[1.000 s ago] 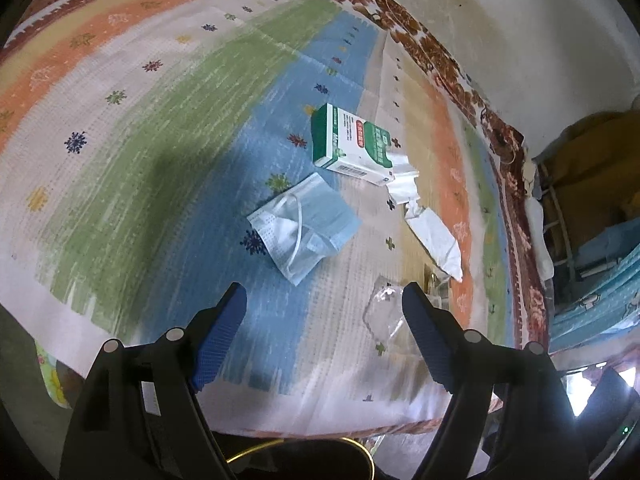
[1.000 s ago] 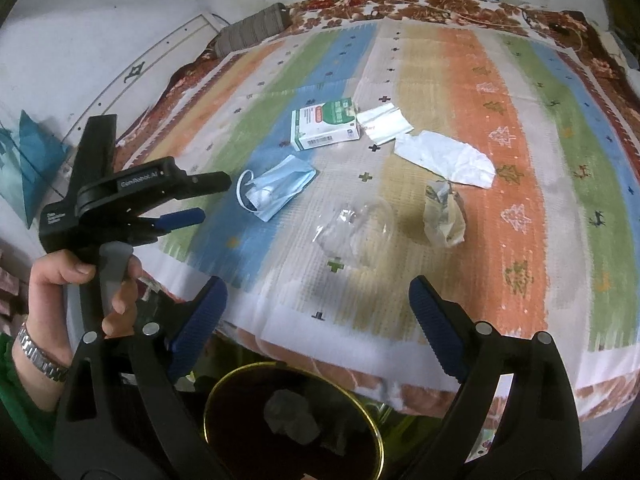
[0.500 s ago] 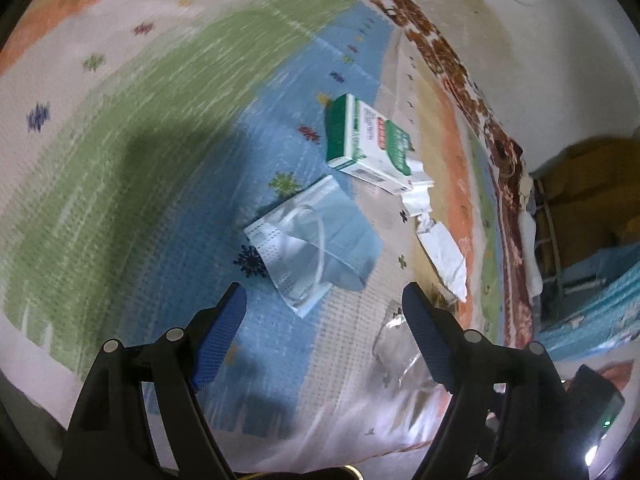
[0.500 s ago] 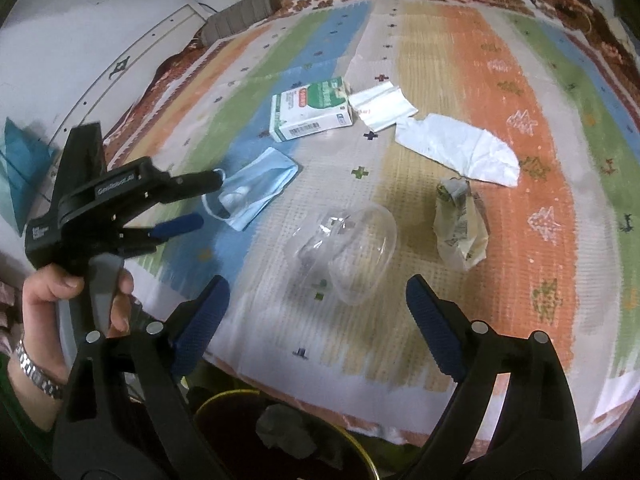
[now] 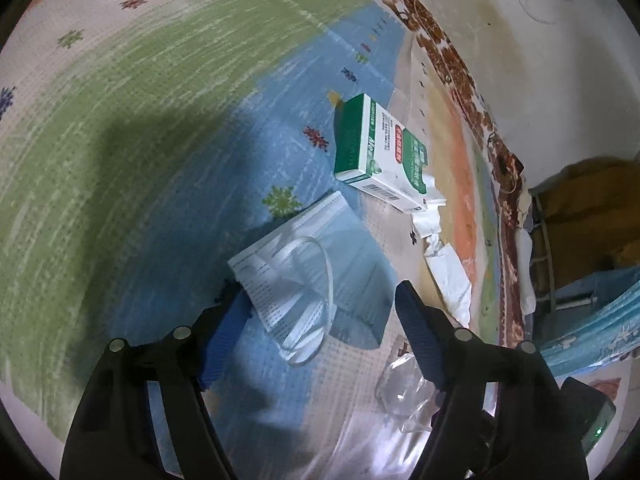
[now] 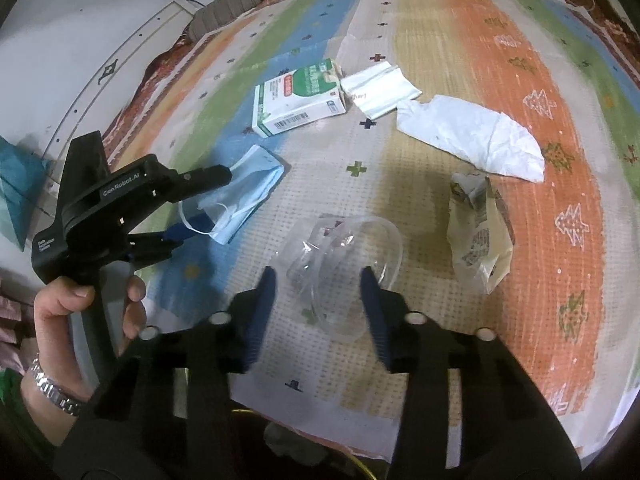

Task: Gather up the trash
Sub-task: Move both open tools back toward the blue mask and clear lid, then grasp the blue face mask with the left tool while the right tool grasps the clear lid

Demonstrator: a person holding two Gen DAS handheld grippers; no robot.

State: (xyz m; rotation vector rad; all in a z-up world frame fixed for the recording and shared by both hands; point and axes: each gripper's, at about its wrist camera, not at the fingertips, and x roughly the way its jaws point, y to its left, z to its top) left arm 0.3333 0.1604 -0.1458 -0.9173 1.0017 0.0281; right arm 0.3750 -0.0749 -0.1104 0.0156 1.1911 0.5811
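Trash lies scattered over the striped mat (image 6: 460, 40), and none of it looks lifted yet. Nearest, between the right tongs (image 6: 318, 286), sits the clear plastic container (image 6: 344, 256); those jaws have just been closing around it, though whether the blue pads already press its walls I cannot tell. Below them, at the picture's bottom edge, a yellow-rimmed bin (image 6: 296, 440) shows something crumpled inside, so some collecting seems done.

The left tongs (image 5: 320, 306), held in the person's hand (image 6: 88, 312), stand spread with the blue face mask (image 5: 304, 280) between their tips; the jaws have just been narrowing, and no pad visibly presses the mask.

Right of the right tongs lies a crumpled printed wrapper (image 6: 480, 240). Farther ahead come the white crumpled paper (image 6: 472, 136), a folded white packet (image 6: 380, 88) and the green-and-white box (image 6: 300, 96), all untouched on the mat.

By my reading, two grabs are under way and four pieces remain after them.
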